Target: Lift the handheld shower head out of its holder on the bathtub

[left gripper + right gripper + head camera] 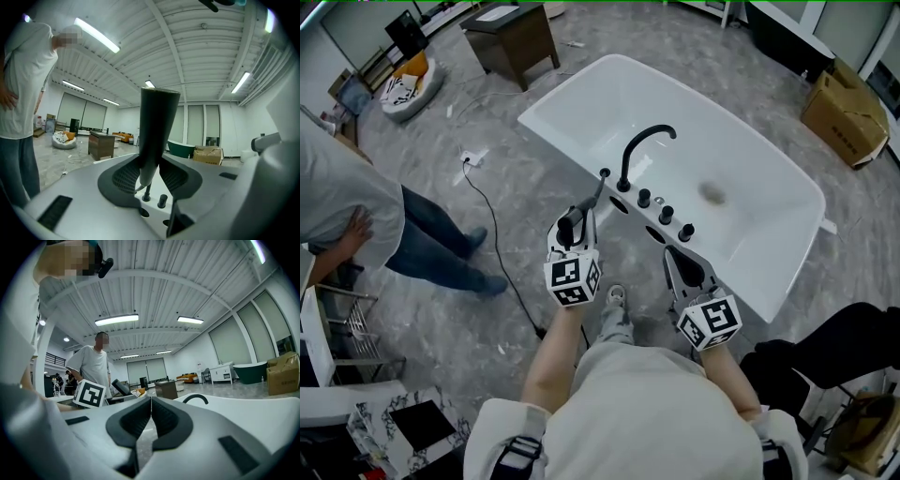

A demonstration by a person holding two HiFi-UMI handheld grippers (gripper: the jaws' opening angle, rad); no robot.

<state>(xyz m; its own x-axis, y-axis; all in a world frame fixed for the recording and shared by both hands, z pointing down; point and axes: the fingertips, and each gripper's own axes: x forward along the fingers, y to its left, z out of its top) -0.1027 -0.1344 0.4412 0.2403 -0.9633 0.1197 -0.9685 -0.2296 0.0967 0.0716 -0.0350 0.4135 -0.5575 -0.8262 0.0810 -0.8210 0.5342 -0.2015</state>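
Observation:
The black handheld shower head (568, 225) stands upright between the jaws of my left gripper (579, 217), which is shut on it just in front of the white bathtub (572, 94). In the left gripper view the shower head (157, 131) rises from the pads, and a thin silvery hose hangs from its lower end above the tub's rim. My left gripper (150, 177) grips its narrow lower part. My right gripper (680, 258) hovers at the rim near the black knobs (666, 214). In its own view my right gripper (151, 417) has its pads together and holds nothing.
A black curved faucet (639, 150) stands on the tub's near rim. A person in a white shirt and jeans (356, 216) stands at the left, with a cable (492, 234) on the floor nearby. A brown cabinet (511, 37) and a cardboard box (848, 108) lie beyond.

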